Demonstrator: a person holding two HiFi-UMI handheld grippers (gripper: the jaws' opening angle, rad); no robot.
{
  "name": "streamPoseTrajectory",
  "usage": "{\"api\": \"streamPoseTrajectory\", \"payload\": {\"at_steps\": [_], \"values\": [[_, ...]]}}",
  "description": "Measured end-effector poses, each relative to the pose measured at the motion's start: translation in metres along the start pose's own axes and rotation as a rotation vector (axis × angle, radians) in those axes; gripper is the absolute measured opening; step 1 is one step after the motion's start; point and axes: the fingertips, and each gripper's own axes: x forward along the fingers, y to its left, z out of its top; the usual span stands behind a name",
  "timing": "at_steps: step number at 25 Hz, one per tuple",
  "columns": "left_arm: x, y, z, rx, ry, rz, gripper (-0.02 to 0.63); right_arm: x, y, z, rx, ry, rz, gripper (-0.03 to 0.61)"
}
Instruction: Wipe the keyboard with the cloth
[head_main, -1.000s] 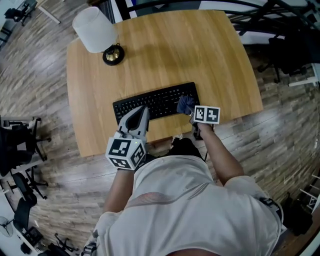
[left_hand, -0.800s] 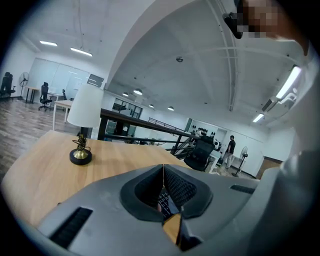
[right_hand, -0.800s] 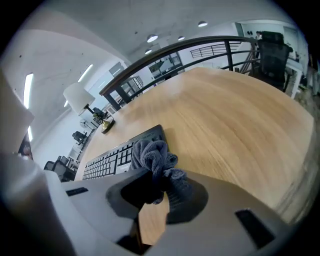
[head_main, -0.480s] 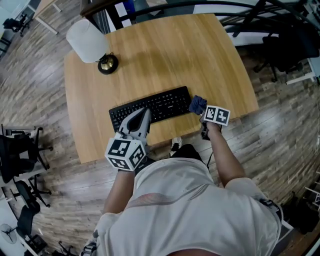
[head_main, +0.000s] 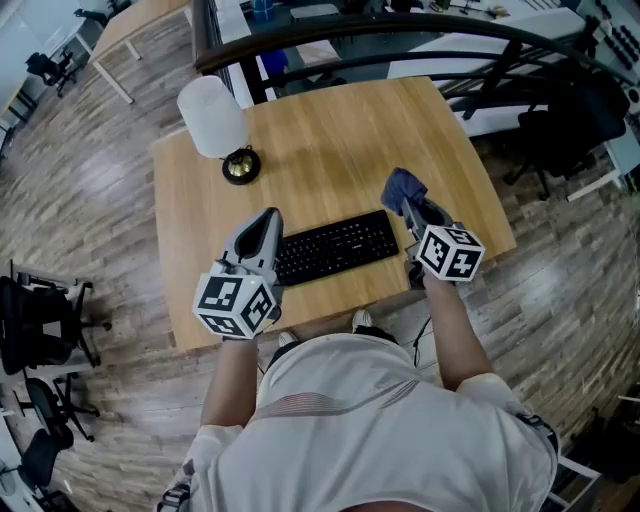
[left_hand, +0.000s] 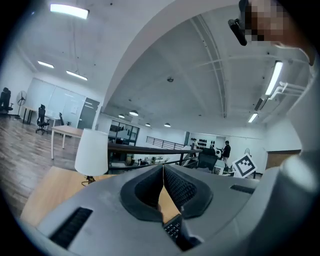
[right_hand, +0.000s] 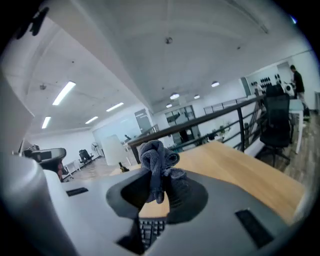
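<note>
The right hand-held gripper (right_hand: 159, 175) pinches the grey-blue cloth (right_hand: 155, 156), held up over the table (head_main: 330, 140) beside the right end of the black keyboard (head_main: 335, 247). The left hand-held gripper (left_hand: 163, 172), jaws pressed together on nothing, hangs over the keyboard's left end.

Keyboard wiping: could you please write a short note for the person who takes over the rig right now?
Left tool: jaws together, holding nothing, near the left end of the keyboard.
Right tool: shut on the cloth, raised off the keys by the keyboard's right end.
Keyboard lies flat near the front edge of the table.
Done: cloth is gripped.
Left: lower the cloth and wipe the keys; their cleanliness cannot be seen.
</note>
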Motion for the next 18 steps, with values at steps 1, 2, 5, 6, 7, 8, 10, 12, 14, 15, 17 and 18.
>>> {"api": "streamPoseTrajectory", "payload": {"at_steps": [1,2,5,6,7,8,10,12,14,15,17,18], "values": [[-0.005,0.005,0.011,0.013,-0.022,0.004,0.015,-0.006,0.017,0.020,-0.035,-0.052,0.018,0.118],[-0.010,0.009,0.022,0.026,-0.043,0.008,0.015,-0.013,0.033,0.040,-0.069,-0.102,0.035,0.118],[-0.027,0.022,0.052,0.060,-0.106,0.021,0.015,-0.031,0.078,0.087,-0.164,-0.229,0.071,0.117],[-0.032,0.025,0.059,0.068,-0.123,0.024,0.015,-0.037,0.089,0.097,-0.195,-0.260,0.072,0.117],[-0.037,0.028,0.063,0.074,-0.137,0.025,0.015,-0.041,0.099,0.104,-0.220,-0.284,0.070,0.117],[-0.042,0.030,0.066,0.079,-0.146,0.025,0.015,-0.044,0.106,0.108,-0.236,-0.300,0.069,0.117],[-0.050,0.035,0.069,0.081,-0.158,0.025,0.015,-0.047,0.119,0.110,-0.253,-0.314,0.069,0.117],[-0.056,0.040,0.070,0.080,-0.166,0.024,0.015,-0.046,0.129,0.110,-0.259,-0.316,0.074,0.117],[-0.059,0.044,0.072,0.082,-0.170,0.021,0.015,-0.043,0.135,0.109,-0.258,-0.313,0.080,0.117],[-0.060,0.045,0.073,0.083,-0.171,0.019,0.015,-0.042,0.138,0.109,-0.259,-0.312,0.081,0.117],[-0.061,0.048,0.076,0.084,-0.175,0.015,0.015,-0.040,0.142,0.109,-0.265,-0.311,0.080,0.117],[-0.061,0.049,0.077,0.084,-0.178,0.013,0.015,-0.040,0.143,0.110,-0.268,-0.311,0.079,0.117]]}}
